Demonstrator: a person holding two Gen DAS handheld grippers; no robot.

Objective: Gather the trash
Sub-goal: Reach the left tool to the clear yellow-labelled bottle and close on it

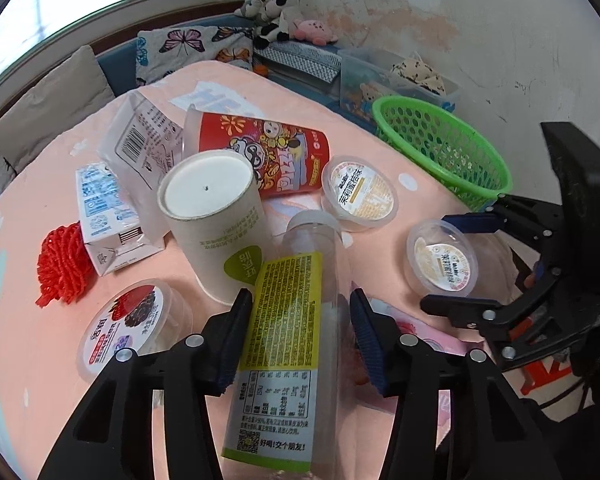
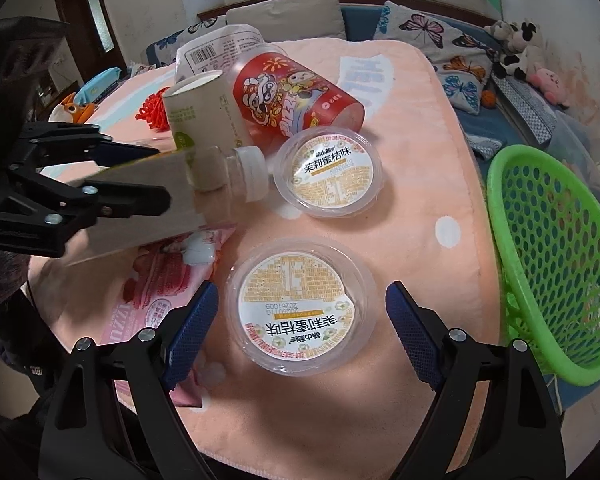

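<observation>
My left gripper (image 1: 298, 340) is shut on a clear plastic bottle (image 1: 288, 320) with a yellow-green label; the bottle also shows in the right wrist view (image 2: 204, 184), with its white cap forward. My right gripper (image 2: 296, 332) is open, its fingers on either side of a clear jelly cup (image 2: 300, 304) with a white and yellow lid, without touching it. That cup also shows in the left wrist view (image 1: 442, 258). A green mesh basket (image 2: 560, 260) stands at the right; it also shows in the left wrist view (image 1: 444, 148).
On the pink tablecloth (image 2: 440, 160) lie a second jelly cup (image 2: 328, 172), a red snack tub (image 1: 260, 152), a paper cup (image 1: 216, 216), a milk carton (image 1: 108, 220), a white bag (image 1: 140, 140), red netting (image 1: 60, 264), a berry cup (image 1: 124, 328) and a pink wrapper (image 2: 160, 280).
</observation>
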